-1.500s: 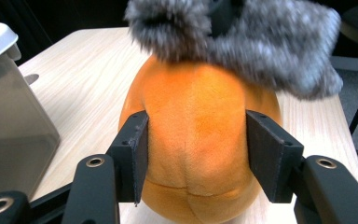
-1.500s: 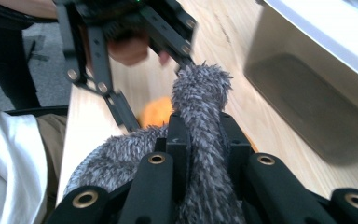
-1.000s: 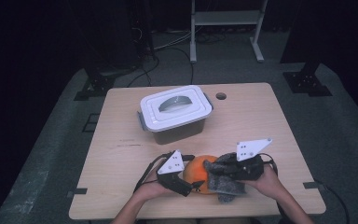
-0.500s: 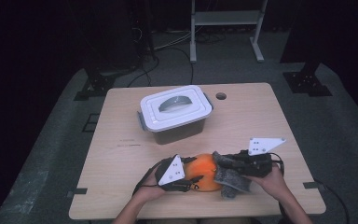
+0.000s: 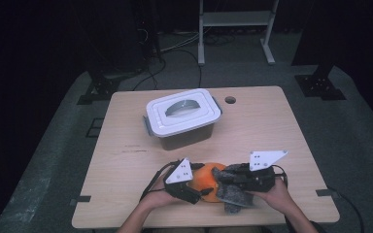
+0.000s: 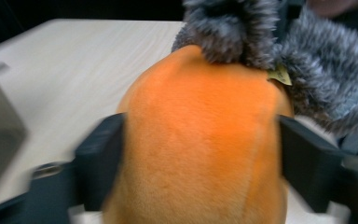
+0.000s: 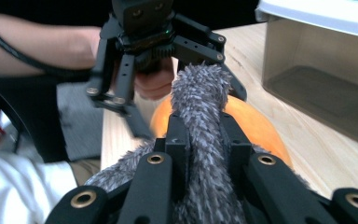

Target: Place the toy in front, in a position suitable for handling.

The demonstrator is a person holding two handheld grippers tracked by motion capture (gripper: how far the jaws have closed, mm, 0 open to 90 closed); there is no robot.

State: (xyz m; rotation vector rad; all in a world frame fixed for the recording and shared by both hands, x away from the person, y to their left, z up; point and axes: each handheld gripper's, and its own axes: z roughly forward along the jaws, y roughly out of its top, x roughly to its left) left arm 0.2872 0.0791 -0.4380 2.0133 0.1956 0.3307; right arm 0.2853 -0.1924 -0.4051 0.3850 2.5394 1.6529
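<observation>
High view, table (image 5: 126, 194): pale wood-grain top with rounded corners and a small round hole (image 5: 230, 100) near its far edge.
High view, room: dark, with grey carpet around the table, cables on the floor behind it and a pale metal stand (image 5: 235, 29) at the back.
High view, box: a lidded grey box (image 5: 183, 117) stands on the far middle of the table, well apart from the hands.
High view, toy: the orange plush toy (image 5: 205, 178) lies at the near edge, its grey fuzzy part (image 5: 234, 193) to the right, between the left gripper (image 5: 200, 193) and the right gripper (image 5: 226, 175).
Left gripper view, jaws: they stand on either side of the toy's orange body (image 6: 200, 140), close against it; they have just been opening, and whether they press I cannot tell.
Left gripper view, surface: bare pale table beyond the toy, dark room behind.
Right gripper view, jaws: clenched on the grey fuzzy part (image 7: 200, 121), which rises between them.
Right gripper view, surroundings: the box's clear wall (image 7: 317, 79) stands on the table at the right.
</observation>
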